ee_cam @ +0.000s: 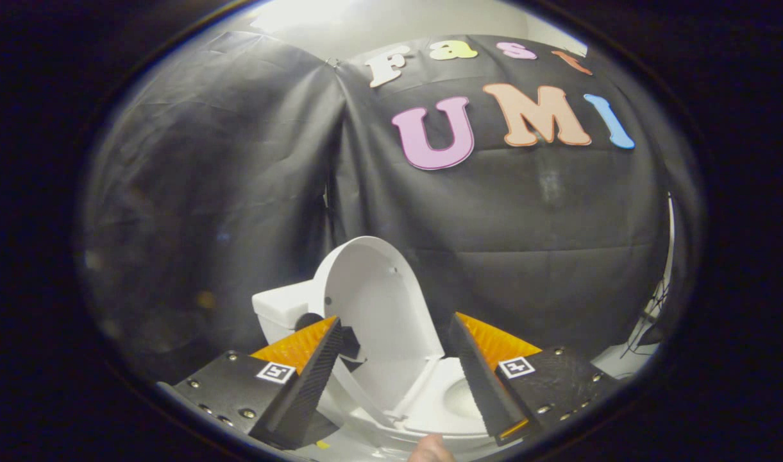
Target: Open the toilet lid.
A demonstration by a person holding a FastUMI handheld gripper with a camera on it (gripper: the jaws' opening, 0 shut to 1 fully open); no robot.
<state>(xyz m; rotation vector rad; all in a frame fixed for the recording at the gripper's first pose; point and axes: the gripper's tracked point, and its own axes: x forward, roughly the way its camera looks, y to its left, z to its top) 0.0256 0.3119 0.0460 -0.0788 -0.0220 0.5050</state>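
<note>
We see our gripper [394, 333] as two wedge-shaped fingers [308, 378] with ribbed inner faces, on dark blocks [227, 388] studded with silver screws, each bearing a small square marker [276, 372].

The gripper [394, 343] is wide open, its two fingers spread well apart with a broad gap between them and nothing pressed by either. Both fingers reach forward and lean slightly in toward each other at the tips; the ridged inner pads [314, 378] face one another across the gap, and each finger base carries a small square marker and a row of screws. Just below the gap, between the finger bases, a bit of the person's finger [431, 449] pokes in, though how it holds the tool cannot be told.
</note>
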